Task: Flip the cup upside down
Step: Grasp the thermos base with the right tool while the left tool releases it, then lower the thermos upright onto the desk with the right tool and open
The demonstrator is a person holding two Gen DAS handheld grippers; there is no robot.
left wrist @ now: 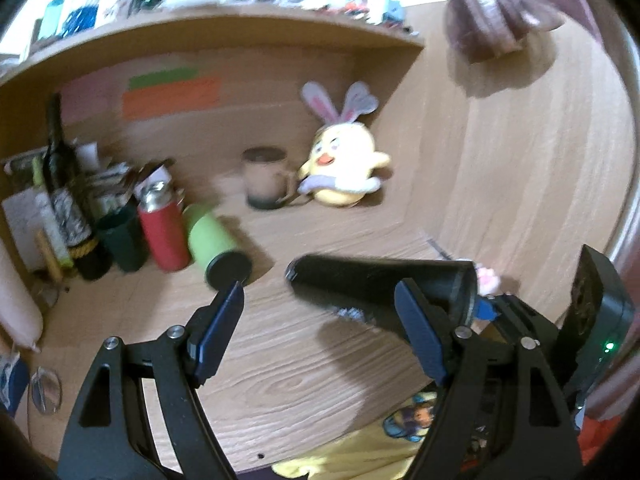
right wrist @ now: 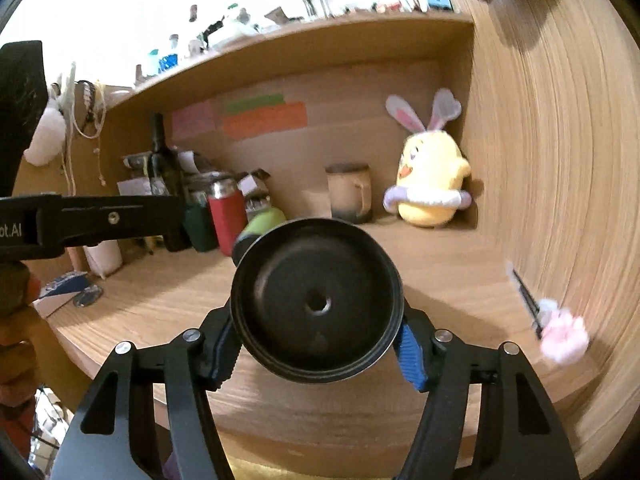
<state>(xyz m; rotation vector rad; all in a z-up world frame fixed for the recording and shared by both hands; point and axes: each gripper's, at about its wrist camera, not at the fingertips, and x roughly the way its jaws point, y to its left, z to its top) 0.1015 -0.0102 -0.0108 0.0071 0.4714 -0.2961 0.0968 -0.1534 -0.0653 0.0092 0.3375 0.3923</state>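
The black cup [right wrist: 316,300] is held sideways in the air above the wooden desk, its round base facing the right wrist camera. My right gripper [right wrist: 316,348] is shut on the cup's body, one blue pad on each side. In the left wrist view the same black cup [left wrist: 372,284] lies horizontal just ahead of my right finger, base pointing left, with the right gripper's body [left wrist: 596,312] behind it. My left gripper [left wrist: 320,316] is open and empty, beside the cup and not touching it.
At the back of the desk [left wrist: 280,368] stand a brown mug [left wrist: 266,178], a yellow chick plush [left wrist: 344,164], a red flask [left wrist: 162,228], a tipped green bottle [left wrist: 212,240], a dark green cup [left wrist: 122,240] and a wine bottle [left wrist: 64,184]. A wooden side wall [right wrist: 560,184] rises at right. A pink-tipped pen [right wrist: 560,332] lies near it.
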